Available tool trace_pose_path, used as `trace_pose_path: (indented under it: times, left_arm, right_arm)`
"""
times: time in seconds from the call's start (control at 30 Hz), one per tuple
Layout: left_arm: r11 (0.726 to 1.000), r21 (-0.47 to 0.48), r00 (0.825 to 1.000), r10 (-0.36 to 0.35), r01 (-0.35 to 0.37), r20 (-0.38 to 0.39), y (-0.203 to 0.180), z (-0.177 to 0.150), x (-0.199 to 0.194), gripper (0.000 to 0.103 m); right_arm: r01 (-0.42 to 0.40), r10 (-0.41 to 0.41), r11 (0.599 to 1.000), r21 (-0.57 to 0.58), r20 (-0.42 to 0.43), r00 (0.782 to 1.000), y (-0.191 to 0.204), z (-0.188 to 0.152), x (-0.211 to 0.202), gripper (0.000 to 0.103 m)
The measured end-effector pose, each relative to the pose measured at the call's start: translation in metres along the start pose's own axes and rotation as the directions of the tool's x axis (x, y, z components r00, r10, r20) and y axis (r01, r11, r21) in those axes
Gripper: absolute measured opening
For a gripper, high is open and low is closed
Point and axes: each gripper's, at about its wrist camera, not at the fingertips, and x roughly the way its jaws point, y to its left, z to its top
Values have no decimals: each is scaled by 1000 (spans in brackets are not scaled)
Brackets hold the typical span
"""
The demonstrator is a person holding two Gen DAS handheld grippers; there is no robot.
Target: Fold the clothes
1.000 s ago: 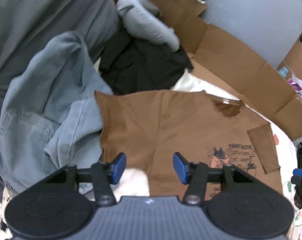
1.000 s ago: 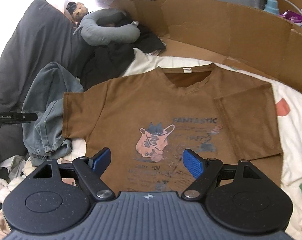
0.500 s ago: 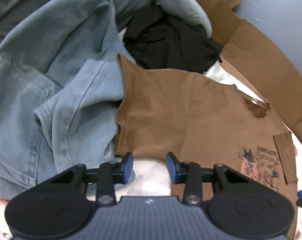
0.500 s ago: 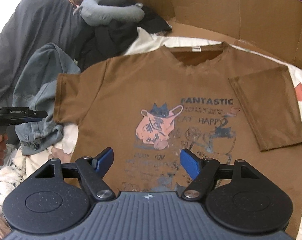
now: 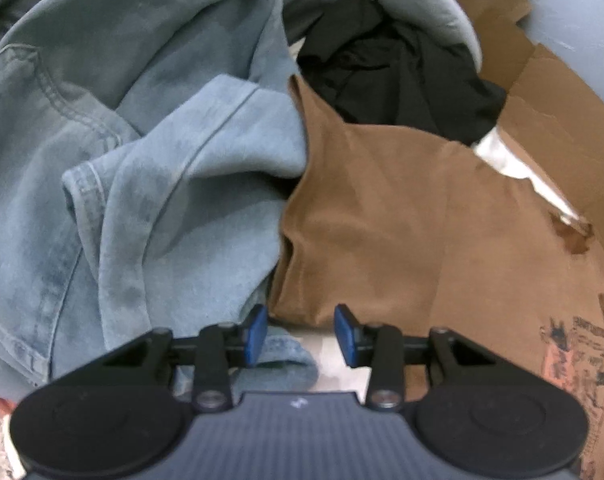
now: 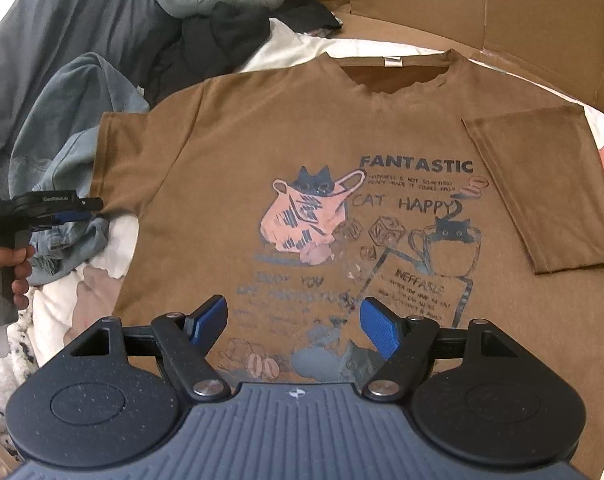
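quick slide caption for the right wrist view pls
Open right hand-held gripper hovers over a flat brown cat-print T-shirt, its right sleeve folded in.

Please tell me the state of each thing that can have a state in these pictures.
Brown T-shirt: lying flat, print up, one sleeve folded in.
Left gripper: open, at the other sleeve's edge.
Right gripper: open, holding nothing.
Denim garment: crumpled, unfolded.
Black garment: crumpled.

A brown T-shirt (image 6: 302, 140) lies spread flat, front up, with its neckline at the far end. Its chest carries a cat print with the word "FANTASTIC". One short sleeve is folded in over the body; the other lies spread outward.
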Motion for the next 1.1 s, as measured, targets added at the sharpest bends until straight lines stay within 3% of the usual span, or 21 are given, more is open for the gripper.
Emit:
trace_pose_path:
  times: [0.23, 0.37, 0.47, 0.53, 0.6, 0.87, 1.03, 1.1]
  left_arm:
    - [997, -75, 1000, 30, -30, -1, 7, -4, 14, 41]
    - [994, -106, 1000, -22, 24, 21, 12, -6, 16, 49]
    - [992, -113, 998, -48, 51, 29, 14, -7, 17, 48]
    - [987, -145, 997, -68, 72, 30, 20, -7, 18, 41]
    - [976, -196, 995, -91, 95, 29, 26, -6, 17, 25]
    - [960, -218, 984, -166, 175, 62, 35, -1, 1, 20]
    - [957, -194, 975, -204, 218, 87, 34, 6, -12, 11]
    - [958, -174, 972, -216, 230, 96, 32, 10, -16, 9]
  right_arm:
    - [15, -15, 1000, 12, -31, 999, -6, -9, 5, 79]
    - [16, -15, 1000, 13, -37, 999, -7, -11, 6, 79]
    - [14, -14, 1000, 14, -42, 999, -7, -11, 9, 79]
    - [11, -11, 1000, 10, -45, 999, -5, -11, 12, 79]
    - [6, -6, 1000, 0, -47, 999, -3, -11, 15, 79]
    - [-32, 32, 999, -14, -43, 999, 7, -6, 33, 79]
    - [-71, 70, 997, -27, -37, 997, 18, 2, 48, 78]
    - [-91, 90, 995, -36, -36, 995, 24, 6, 55, 72]
